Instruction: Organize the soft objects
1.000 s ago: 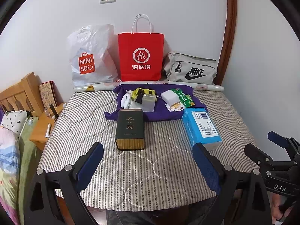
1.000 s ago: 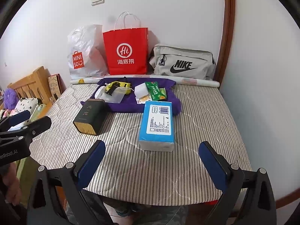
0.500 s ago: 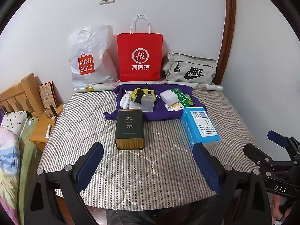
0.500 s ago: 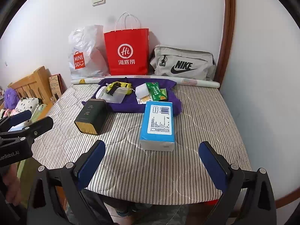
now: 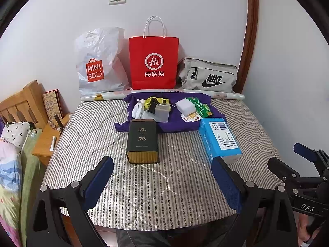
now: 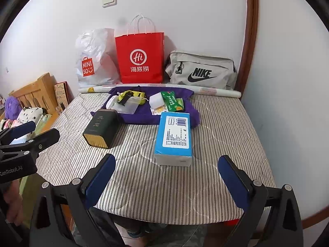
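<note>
Soft objects sat in a cluster on a purple cloth at the far middle of the striped mattress: white gloves, a yellow-and-black strap item partly under a translucent drawstring pouch, a white sponge block, and a green packet just right of the sponge. A small citrus-print sachet lay against the sponge's near side.

Relative to the cloth: dark green tin lay on its side touching the cloth's near edge, gold end facing the cameras. Blue tissue pack lay at the cloth's near-right corner, overlapping it slightly in the right wrist view. Behind the cloth, a rolled paper tube ran along the wall; behind that stood a white Miniso bag, a red paper bag and a grey Nike pouch, left to right.

Left claw was spread wide, empty, above the near mattress edge, roughly in line with the tin. Right claw was also spread wide, empty, in line with the tissue pack. Neither touched anything. Wooden headboard and nightstand sat left of the mattress.
</note>
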A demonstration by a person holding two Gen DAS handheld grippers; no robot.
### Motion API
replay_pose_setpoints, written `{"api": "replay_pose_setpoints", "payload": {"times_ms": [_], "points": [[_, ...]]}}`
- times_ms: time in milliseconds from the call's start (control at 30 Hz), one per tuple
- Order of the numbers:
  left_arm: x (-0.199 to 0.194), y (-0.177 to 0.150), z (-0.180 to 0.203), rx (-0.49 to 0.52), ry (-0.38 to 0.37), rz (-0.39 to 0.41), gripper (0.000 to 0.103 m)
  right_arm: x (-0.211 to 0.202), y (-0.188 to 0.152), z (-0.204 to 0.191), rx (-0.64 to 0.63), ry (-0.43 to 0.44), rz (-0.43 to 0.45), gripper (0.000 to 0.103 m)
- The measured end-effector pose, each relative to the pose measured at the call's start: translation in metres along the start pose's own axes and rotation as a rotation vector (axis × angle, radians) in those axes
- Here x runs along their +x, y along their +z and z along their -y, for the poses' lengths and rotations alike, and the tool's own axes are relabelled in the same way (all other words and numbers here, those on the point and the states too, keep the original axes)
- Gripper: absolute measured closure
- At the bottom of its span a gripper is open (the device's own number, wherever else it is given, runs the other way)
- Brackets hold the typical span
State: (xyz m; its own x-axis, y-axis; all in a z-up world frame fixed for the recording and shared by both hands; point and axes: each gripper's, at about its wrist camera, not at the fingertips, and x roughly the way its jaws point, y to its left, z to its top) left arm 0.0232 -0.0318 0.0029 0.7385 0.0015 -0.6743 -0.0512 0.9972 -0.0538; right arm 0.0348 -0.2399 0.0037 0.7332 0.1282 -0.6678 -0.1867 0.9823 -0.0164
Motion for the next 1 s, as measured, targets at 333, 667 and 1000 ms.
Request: {"api": "replay_pose_setpoints", "payload": {"times_ms": [333, 667, 1000], "points": [[0.0001, 0.0004, -0.0019, -0.002, 0.000, -0.002, 0.007, -0.0013, 0.0008, -0.0021, -0.001, -0.002, 0.002, 0.004], [0.0014, -0.0006, -0.0029, 0.001, 0.000, -0.003, 0.007, -0.0015, 0.0005, -0.0045, -0.003, 0.000, 0.000, 0.004], [0.0026, -0.0012, -0.0028, 0.005, 0.002, -0.006, 0.007, -0.0007, 0.0014, -0.0038, -0.002, -0.001, 0.000, 0.004]]}}
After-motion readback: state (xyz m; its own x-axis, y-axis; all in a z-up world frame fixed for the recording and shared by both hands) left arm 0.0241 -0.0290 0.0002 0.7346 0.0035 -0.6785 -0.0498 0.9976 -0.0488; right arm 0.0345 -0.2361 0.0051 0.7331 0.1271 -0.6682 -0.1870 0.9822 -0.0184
